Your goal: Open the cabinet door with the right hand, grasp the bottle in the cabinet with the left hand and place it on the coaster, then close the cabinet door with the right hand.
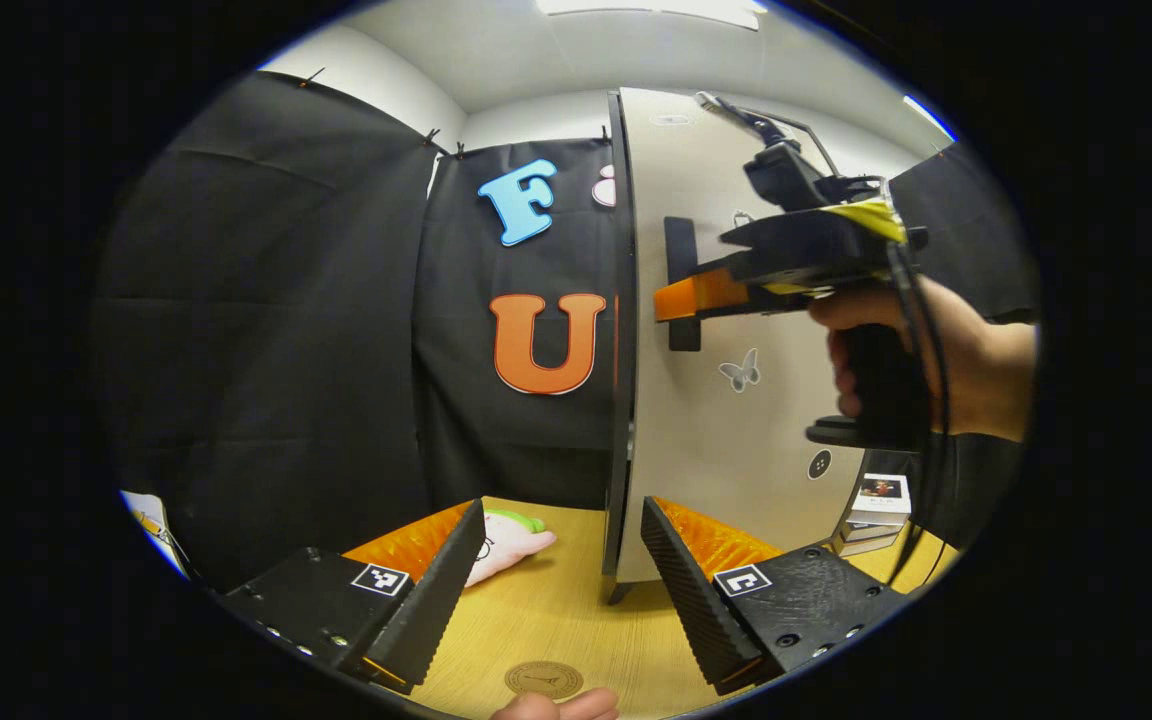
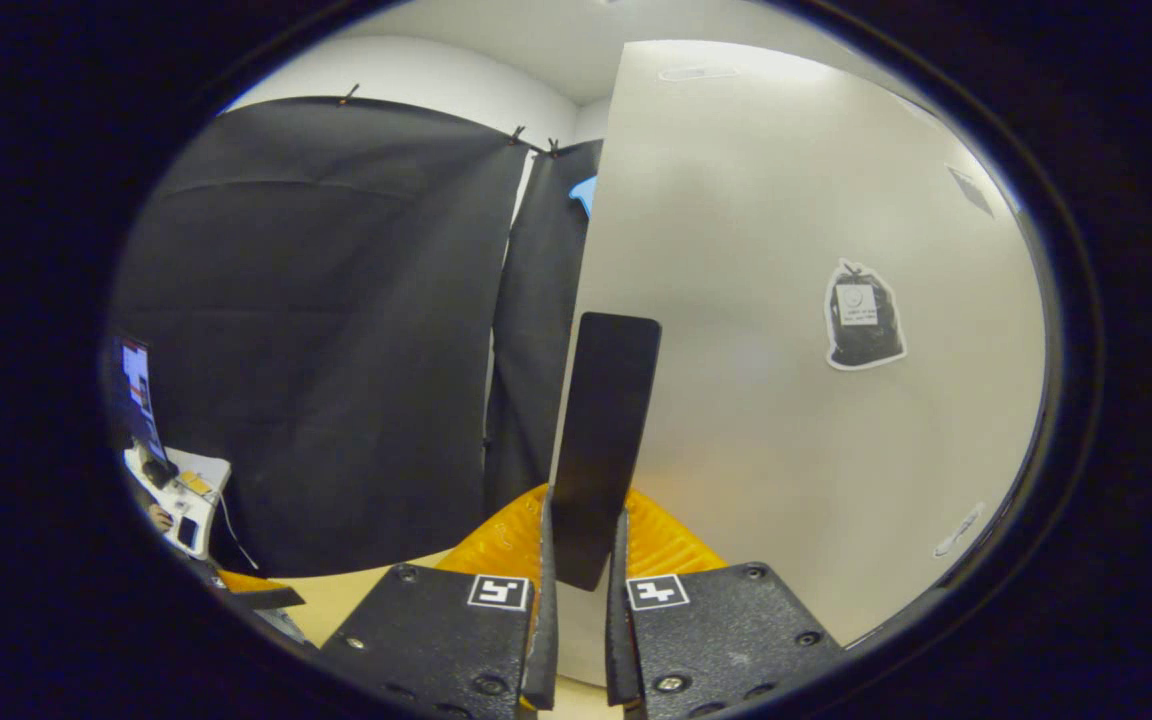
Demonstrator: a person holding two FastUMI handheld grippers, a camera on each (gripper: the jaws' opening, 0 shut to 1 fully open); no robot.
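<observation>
We've got the right gripper (image 2: 581, 610) pinched tight on the cabinet door (image 2: 786, 400) handle (image 2: 604, 440); left gripper (image 1: 546, 580) hangs wide open w/ nothing in it, above the coaster (image 1: 543, 679). Door looks shut, so pull along the hinge arc, no twisting. Bottle's presumably inside the cabinet; contents hidden, can't tell.

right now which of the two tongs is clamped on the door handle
The right tongs: both fingers squeeze the dark handle on the cabinet door. The left tongs gape open over the table.
</observation>
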